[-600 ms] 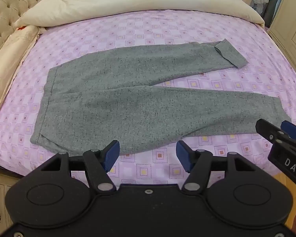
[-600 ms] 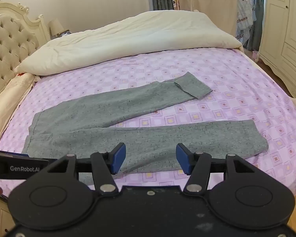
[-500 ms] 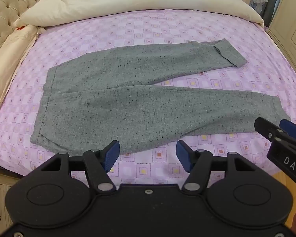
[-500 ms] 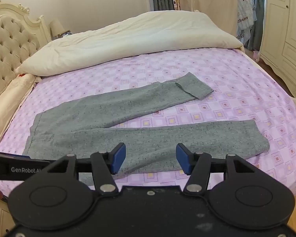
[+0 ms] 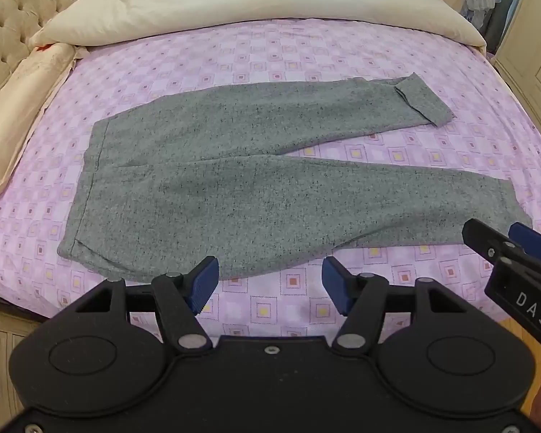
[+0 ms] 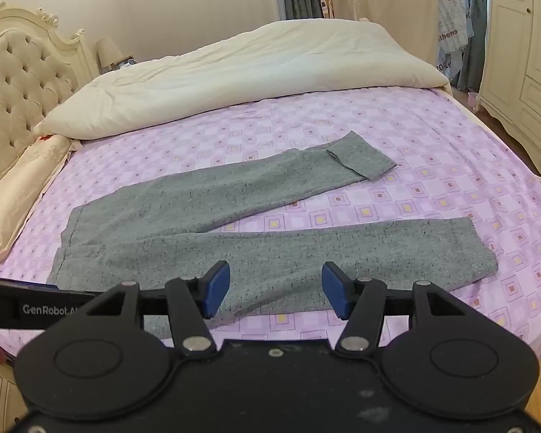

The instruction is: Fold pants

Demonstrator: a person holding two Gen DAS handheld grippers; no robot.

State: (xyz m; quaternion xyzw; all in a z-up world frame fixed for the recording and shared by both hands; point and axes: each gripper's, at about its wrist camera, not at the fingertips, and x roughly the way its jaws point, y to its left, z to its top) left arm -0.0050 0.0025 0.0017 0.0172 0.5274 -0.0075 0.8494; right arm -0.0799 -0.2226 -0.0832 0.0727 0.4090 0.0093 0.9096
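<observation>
Grey pants [image 5: 234, 187] lie flat on the purple patterned bed sheet [image 5: 270, 57], waistband to the left, both legs spread apart to the right; they also show in the right wrist view [image 6: 205, 231]. The far leg's cuff [image 5: 422, 101] is folded back. My left gripper [image 5: 270, 285] is open and empty, above the near edge of the bed just short of the pants. My right gripper [image 6: 276, 288] is open and empty, above the near leg. The right gripper also shows at the right edge of the left wrist view [image 5: 515, 252].
A cream duvet [image 6: 241, 72] lies along the far side of the bed. A cream pillow [image 5: 18, 108] and tufted headboard [image 6: 14, 79] are on the left. White wardrobes [image 6: 523, 36] stand at the right. The bed's near edge runs just below the grippers.
Both views have shifted slightly; the pants sit a little differently in frame. The pants themselves have not moved and both grippers stay open.
</observation>
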